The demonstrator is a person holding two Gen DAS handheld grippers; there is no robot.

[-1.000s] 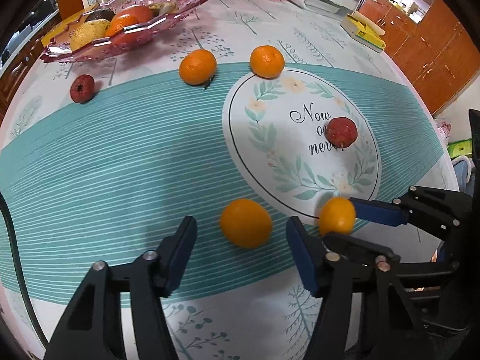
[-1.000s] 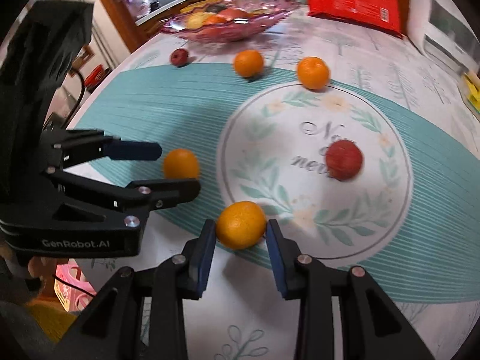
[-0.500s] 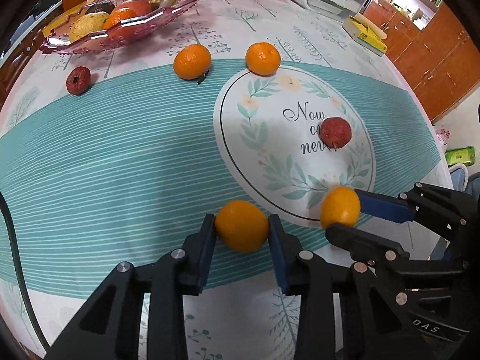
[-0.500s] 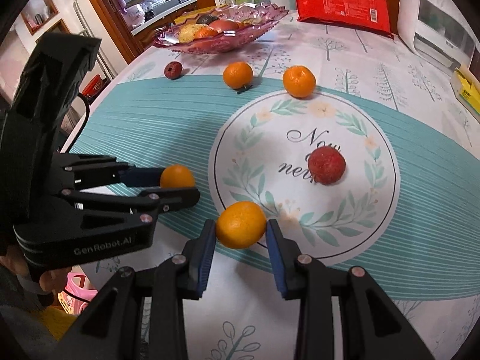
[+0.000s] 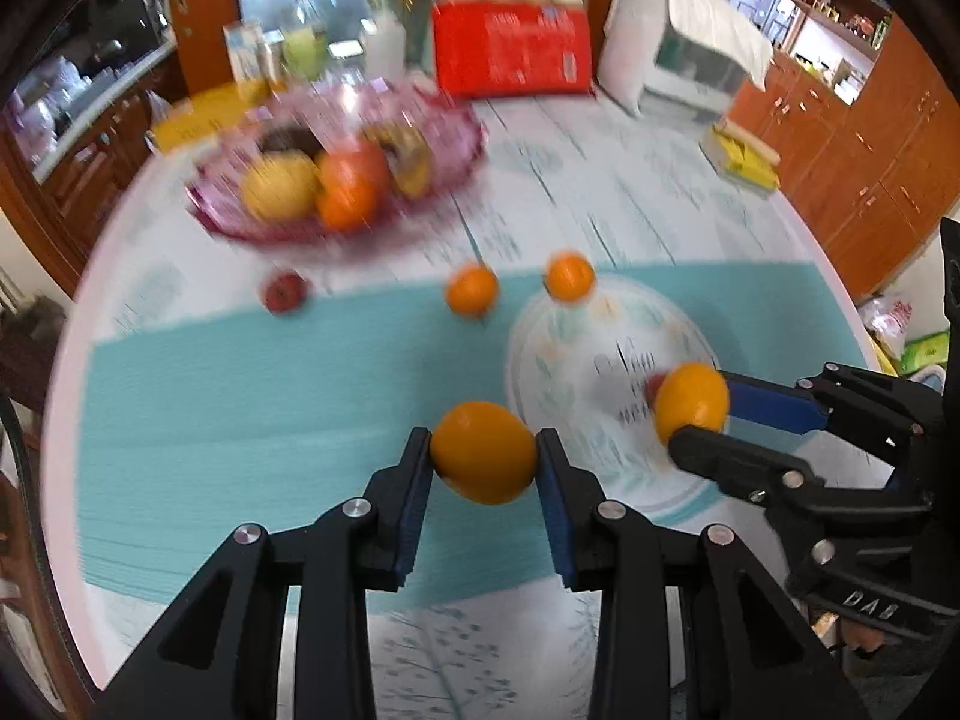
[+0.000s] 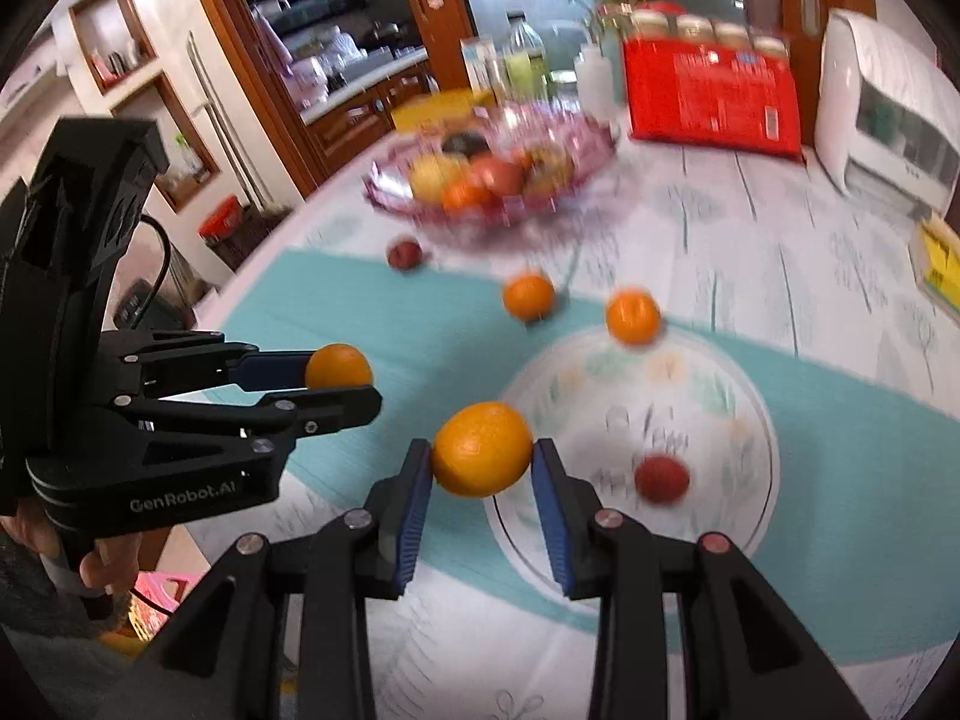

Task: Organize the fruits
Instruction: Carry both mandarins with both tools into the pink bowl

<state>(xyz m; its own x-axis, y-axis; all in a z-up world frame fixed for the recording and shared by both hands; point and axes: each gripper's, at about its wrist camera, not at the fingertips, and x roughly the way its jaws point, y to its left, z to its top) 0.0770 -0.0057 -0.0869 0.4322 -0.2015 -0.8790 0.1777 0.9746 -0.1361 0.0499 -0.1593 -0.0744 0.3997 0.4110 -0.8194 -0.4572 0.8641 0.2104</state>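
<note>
My left gripper (image 5: 483, 474) is shut on an orange (image 5: 483, 451) and holds it above the teal tablecloth. My right gripper (image 6: 482, 468) is shut on another orange (image 6: 482, 449), also lifted; it shows in the left wrist view (image 5: 690, 401) at the right. Two more oranges (image 5: 472, 296) (image 5: 570, 277) and a small red fruit (image 5: 284, 293) lie on the cloth ahead. Another red fruit (image 6: 661, 479) lies on the white printed circle. The pink glass fruit bowl (image 5: 462, 138), holding several fruits, stands at the far left of the table.
A red packet (image 5: 510, 54), bottles (image 5: 300, 48) and a white appliance (image 5: 690, 54) stand along the table's far edge. A yellow box (image 5: 747, 159) lies at the far right. Wooden cabinets surround the table.
The left gripper closed on its orange. Both grippers have lifted their oranges off the cloth and tilted up toward the bowl; the view now is motion blurred.
</note>
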